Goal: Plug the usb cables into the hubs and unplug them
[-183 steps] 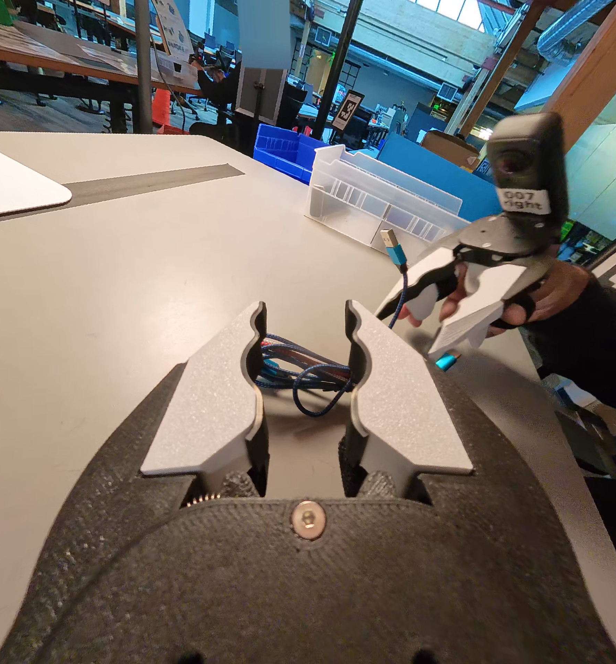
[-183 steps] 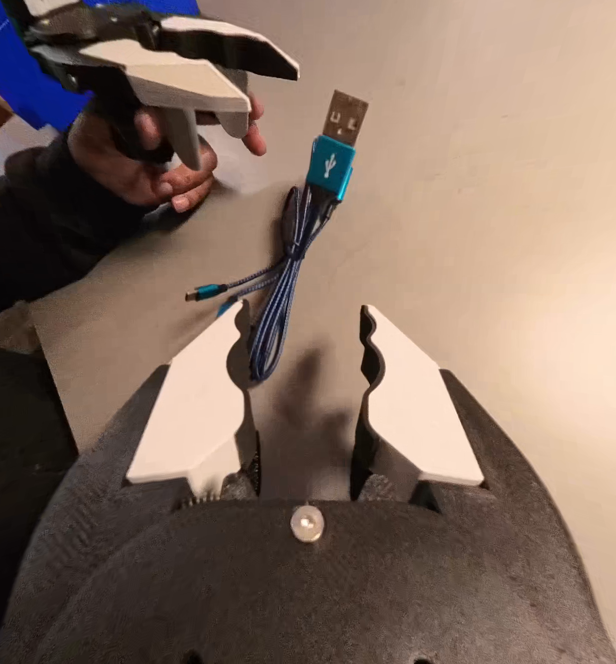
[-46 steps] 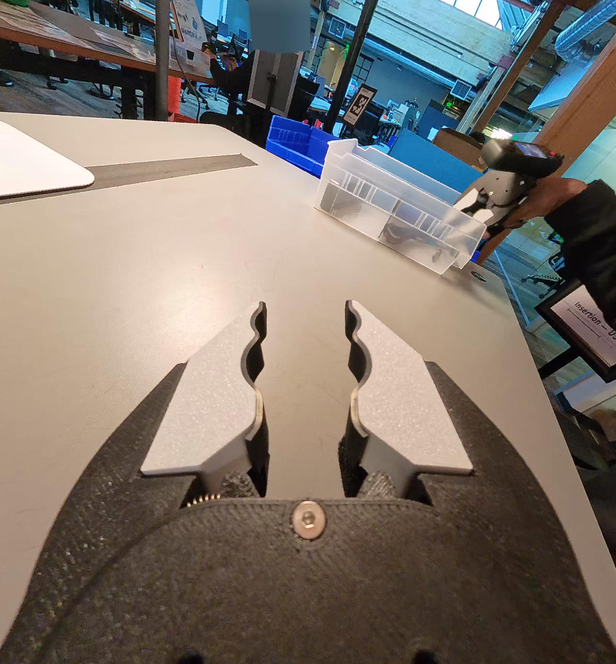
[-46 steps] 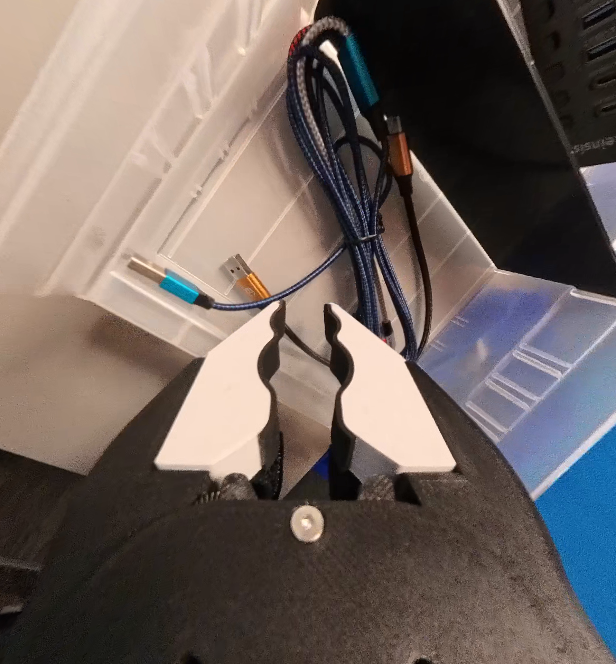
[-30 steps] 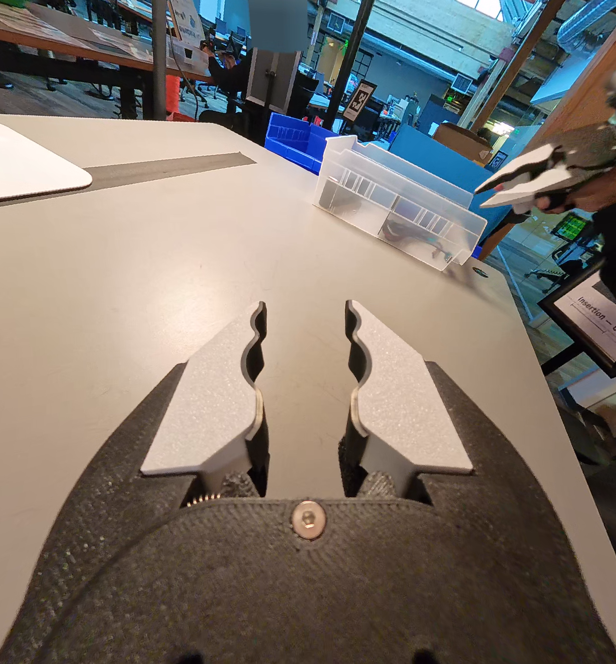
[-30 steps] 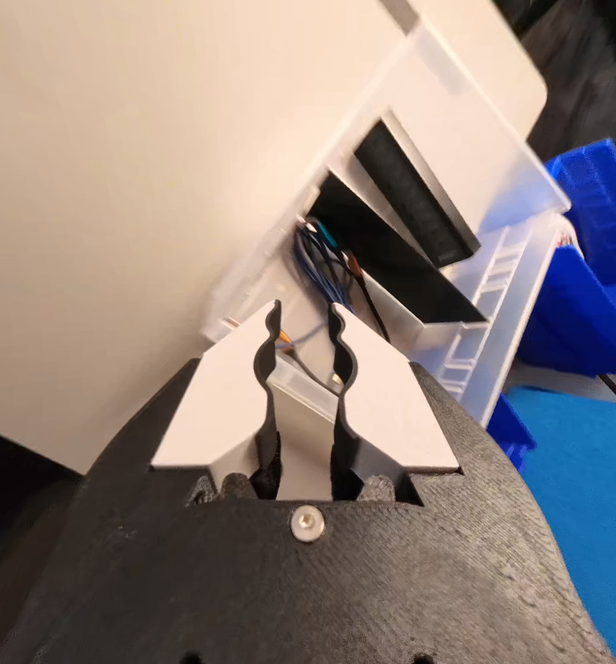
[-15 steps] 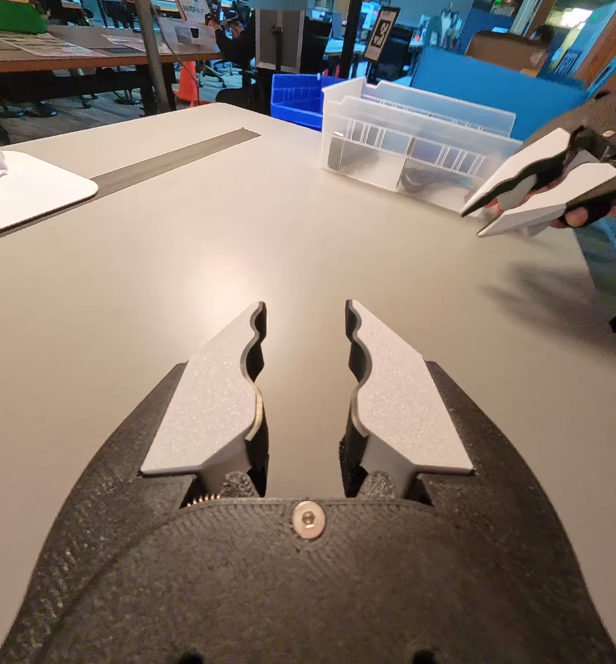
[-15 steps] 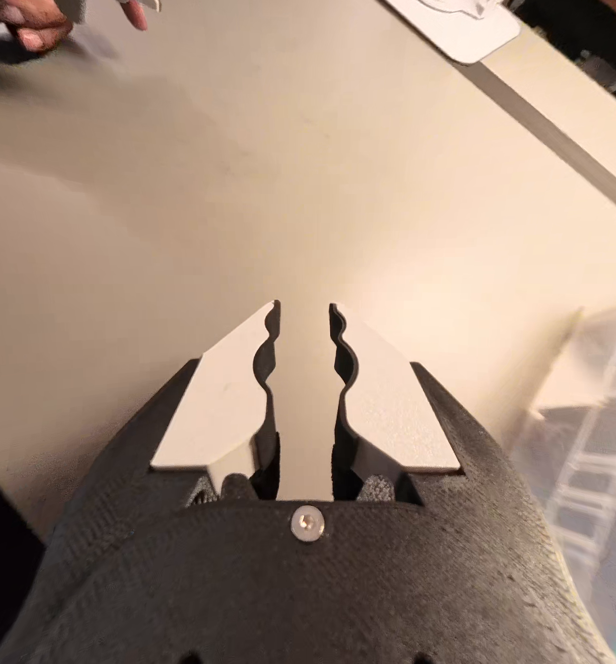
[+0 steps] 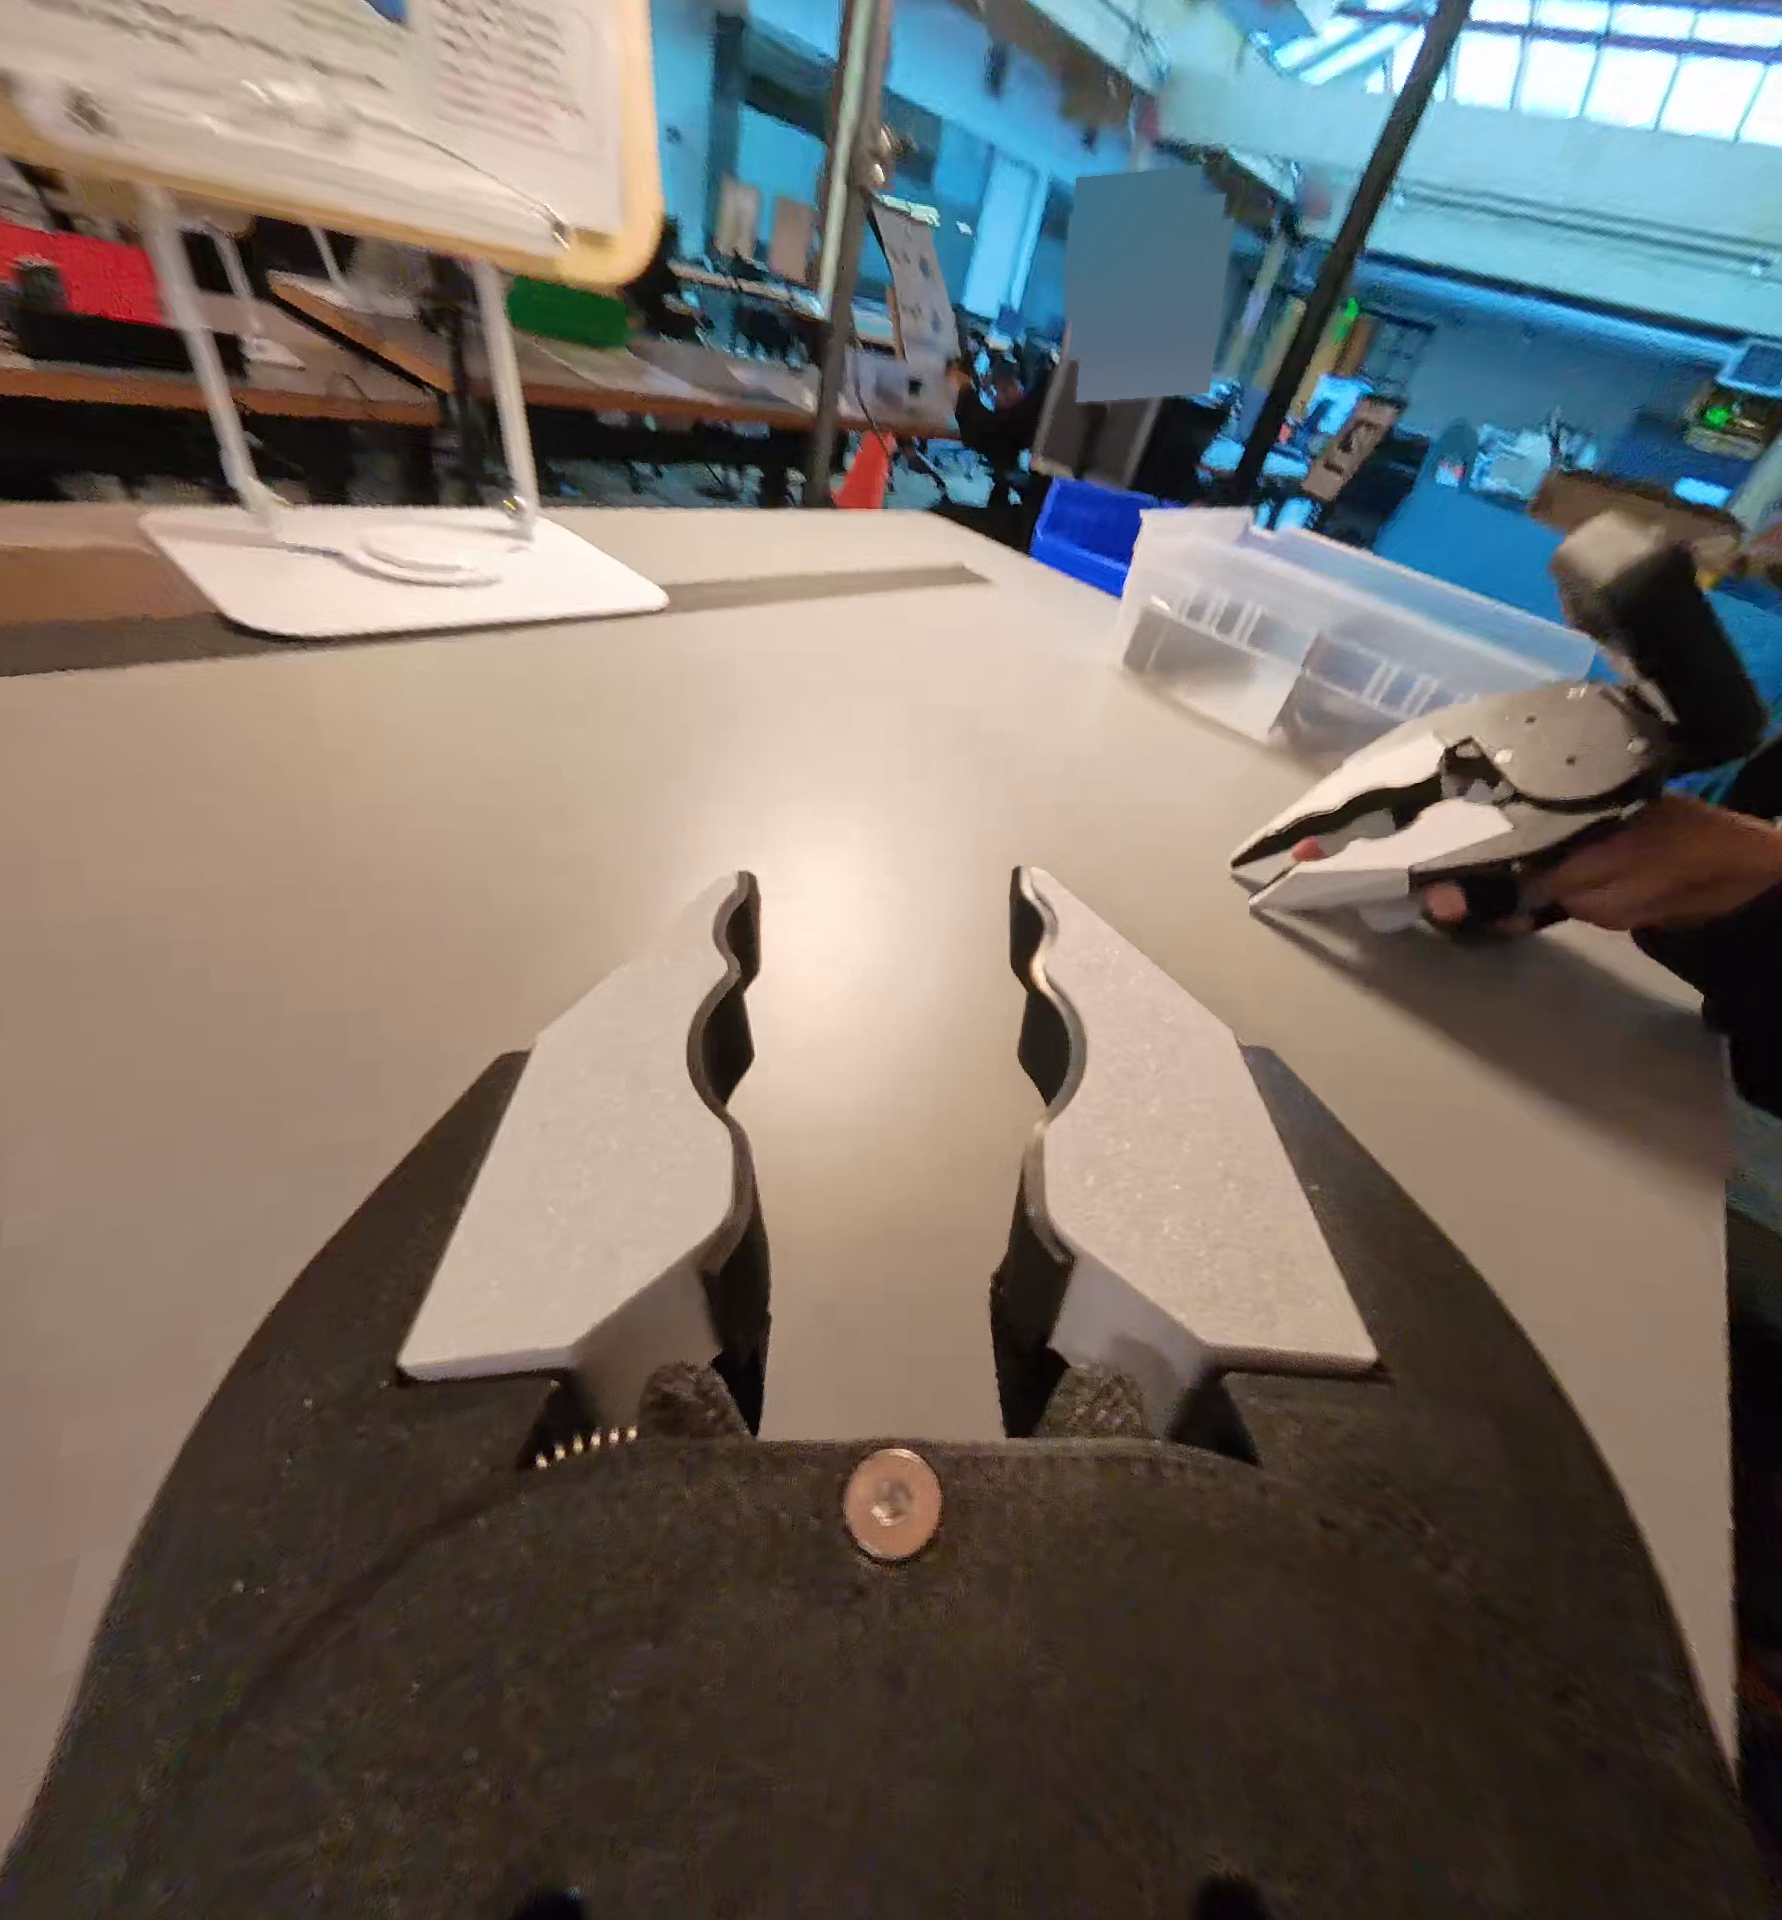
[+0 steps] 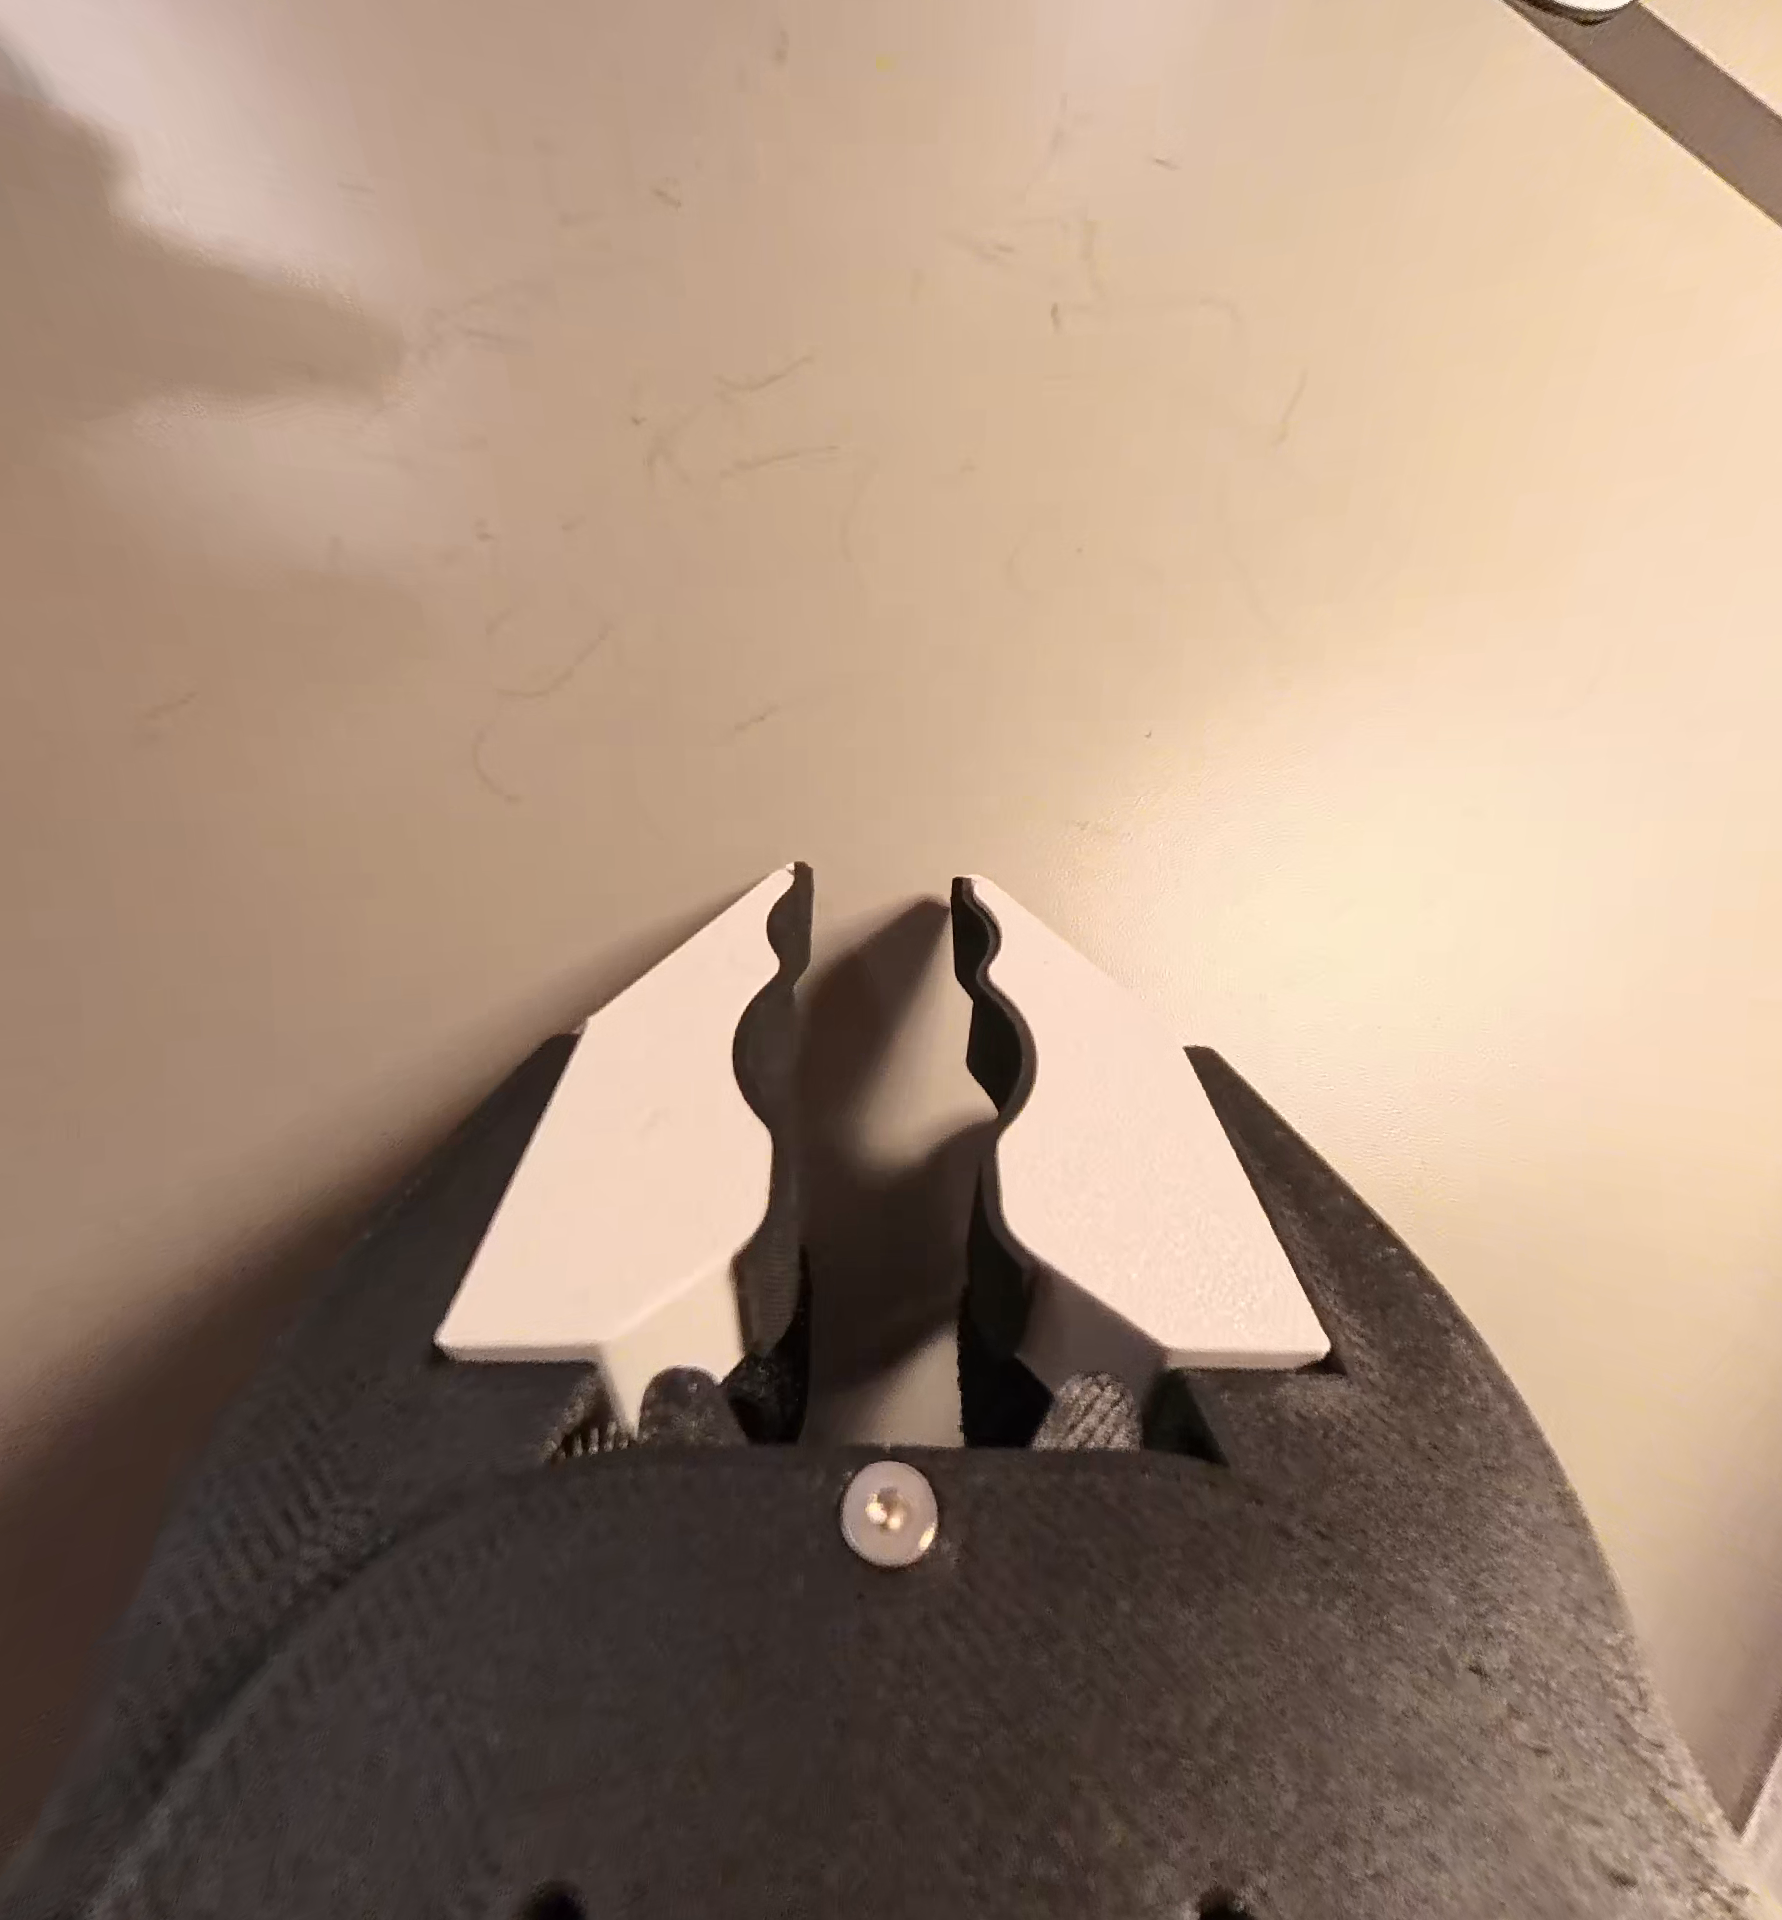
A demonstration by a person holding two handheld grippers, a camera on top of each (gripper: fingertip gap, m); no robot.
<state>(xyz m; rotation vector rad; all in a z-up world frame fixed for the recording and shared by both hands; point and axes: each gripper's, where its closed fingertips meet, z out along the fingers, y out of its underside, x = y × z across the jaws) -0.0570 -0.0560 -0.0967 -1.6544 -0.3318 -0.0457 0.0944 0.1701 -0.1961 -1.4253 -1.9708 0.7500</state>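
I am holding my left tongs (image 9: 882,894) low over the grey table (image 9: 451,883). Its two white fingers (image 9: 617,1132) are standing apart with a wide gap, and nothing is sitting between them, only bare table.

My right tongs (image 10: 882,883) is pointing down at the same table (image 10: 970,468). Its fingers are a little apart, with a thin gap, and nothing is in there either. In this view I am seeing only tabletop with small scratches, a soft shadow up at the left, and a dark strip at the far right corner.

My left view is showing much more. Ahead and to the right of my left tongs, my right tongs (image 9: 1271,878) is lying low at the table with my hand (image 9: 1593,883) around its grip. Farther ahead on the right, a clear plastic bin (image 9: 1334,634) is standing on the table. I am seeing dark shapes inside it, but I cannot tell if they are the cables or the hubs. Behind the bin a blue bin (image 9: 1084,525) is peeking out. Ahead on the left, a white stand (image 9: 399,566) is holding up a board with papers (image 9: 347,104). My right view is showing none of these.
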